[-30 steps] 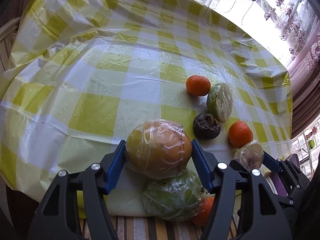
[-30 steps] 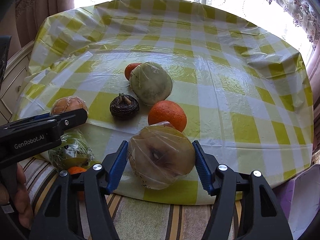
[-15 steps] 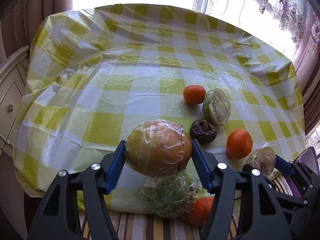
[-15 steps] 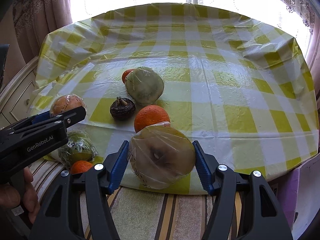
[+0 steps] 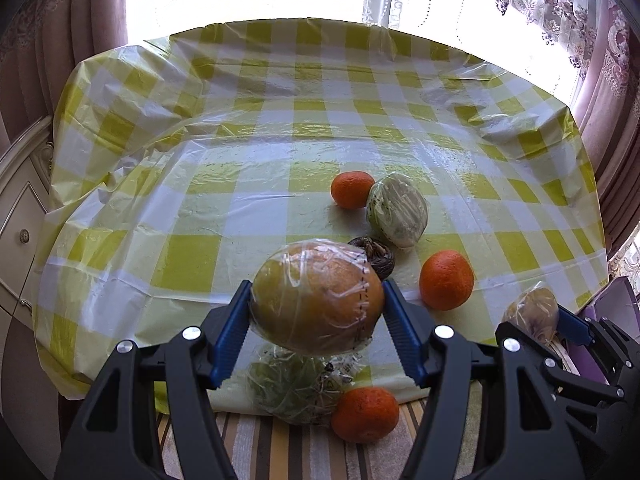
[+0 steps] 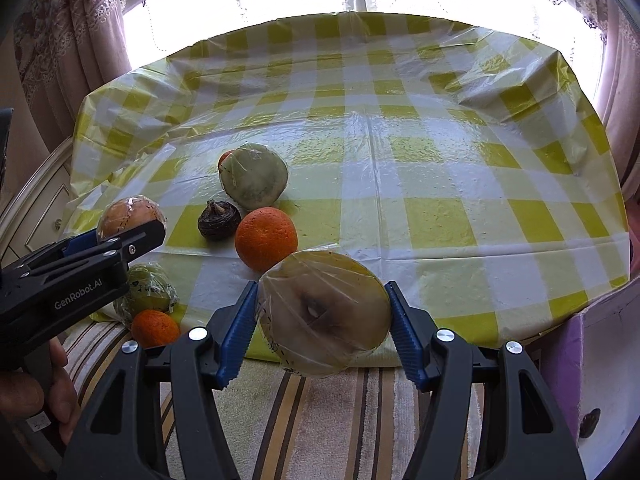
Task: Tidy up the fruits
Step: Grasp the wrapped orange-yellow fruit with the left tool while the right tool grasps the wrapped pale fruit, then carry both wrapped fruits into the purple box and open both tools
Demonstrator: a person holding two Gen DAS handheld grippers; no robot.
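My left gripper [image 5: 316,300] is shut on a plastic-wrapped orange-yellow fruit [image 5: 316,296], held above the near table edge; it also shows in the right wrist view [image 6: 128,214]. My right gripper [image 6: 322,308] is shut on a wrapped pale yellow fruit [image 6: 324,312], seen in the left wrist view [image 5: 532,312]. On the checked tablecloth [image 5: 200,200] lie two oranges [image 5: 352,189] [image 5: 446,279], a wrapped green melon [image 5: 398,216] and a dark round fruit [image 5: 378,258]. A wrapped green fruit [image 5: 292,388] and a small orange [image 5: 365,414] lie below, off the table's front edge.
A striped cloth [image 6: 320,420] covers the surface in front of the table. A purple box [image 6: 600,360] stands at the right. A cabinet [image 5: 20,220] is at the left. Windows and curtains are behind the table.
Both grippers have pulled back and up from the table with their fruits, so more of the table and window shows. The fruits on the cloth have not moved.
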